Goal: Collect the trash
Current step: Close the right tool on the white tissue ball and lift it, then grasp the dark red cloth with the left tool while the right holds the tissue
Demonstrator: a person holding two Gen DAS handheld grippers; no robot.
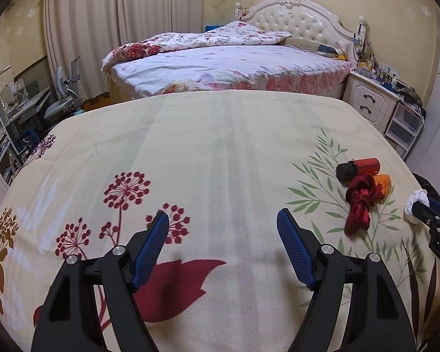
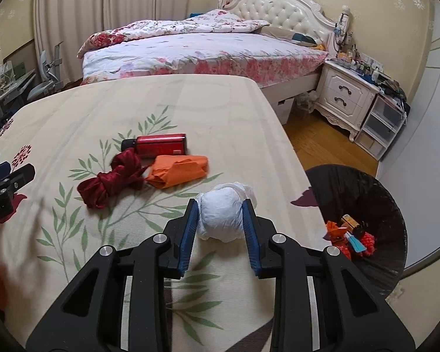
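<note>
My right gripper is shut on a crumpled white paper ball near the right edge of the cloth-covered table. The ball also shows in the left wrist view. Left of it lie an orange paper wad, a knotted dark red ribbon and a red bottle with a black cap. These show in the left wrist view too: ribbon, bottle. My left gripper is open and empty over the table's middle.
A black-lined trash bin with several scraps inside stands on the floor right of the table. Beyond the table are a bed, a white nightstand and plastic drawers. A desk with clutter is at the left.
</note>
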